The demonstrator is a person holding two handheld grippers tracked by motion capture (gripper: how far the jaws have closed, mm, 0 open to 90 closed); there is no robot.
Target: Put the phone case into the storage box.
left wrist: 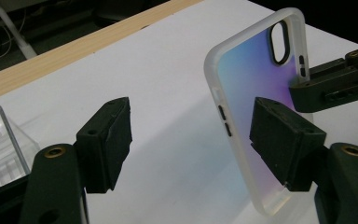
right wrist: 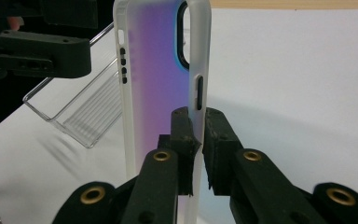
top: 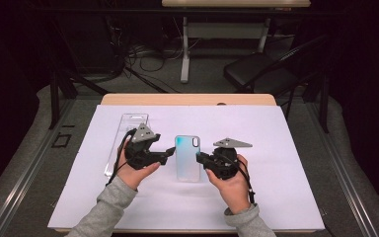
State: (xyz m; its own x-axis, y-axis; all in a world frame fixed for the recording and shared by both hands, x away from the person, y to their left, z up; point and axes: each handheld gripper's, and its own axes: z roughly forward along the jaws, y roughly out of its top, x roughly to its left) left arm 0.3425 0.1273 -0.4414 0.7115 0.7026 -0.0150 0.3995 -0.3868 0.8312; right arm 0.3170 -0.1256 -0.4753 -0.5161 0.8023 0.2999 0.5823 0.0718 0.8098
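Pinching phone case (right wrist: 161, 79) rim: right hand-held gripper (right wrist: 196, 133).

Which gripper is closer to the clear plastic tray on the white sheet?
Left. The left gripper sits right beside the clear plastic tray, jaws open; the right gripper, clamped on the iridescent phone case, is beyond the case.

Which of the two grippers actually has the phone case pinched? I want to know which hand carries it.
The right gripper: its fingers clamp the edge of the iridescent phone case. The left gripper stands open, its fingers apart.
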